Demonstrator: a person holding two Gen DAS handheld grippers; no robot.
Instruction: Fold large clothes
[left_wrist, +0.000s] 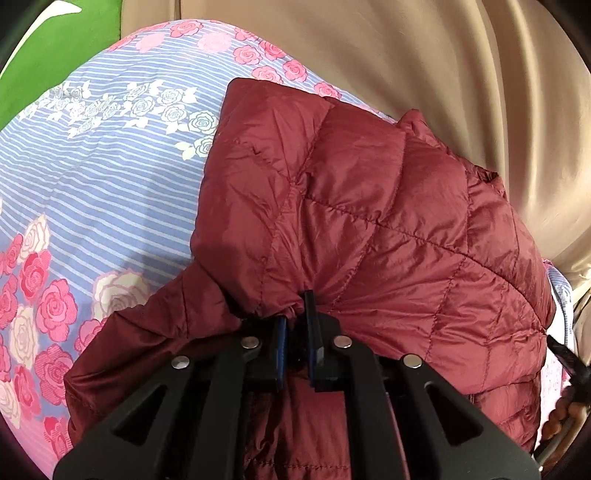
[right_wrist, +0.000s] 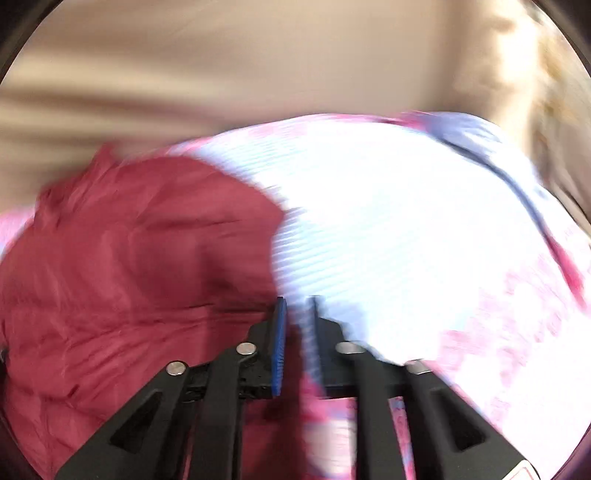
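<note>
A dark red quilted puffer jacket (left_wrist: 369, 229) lies on a bed sheet with blue stripes and pink roses (left_wrist: 110, 192). My left gripper (left_wrist: 295, 314) is shut on a bunched fold of the jacket at its near edge. In the blurred right wrist view the jacket (right_wrist: 129, 258) fills the left half over the sheet (right_wrist: 406, 229). My right gripper (right_wrist: 297, 306) sits at the jacket's right edge with its fingers nearly together; the blur hides whether fabric is between them.
A beige curtain (left_wrist: 443, 74) hangs behind the bed and also shows in the right wrist view (right_wrist: 221, 74). A green surface (left_wrist: 55, 48) shows at the far left. A wooden bead bracelet (left_wrist: 561, 417) shows at the right edge.
</note>
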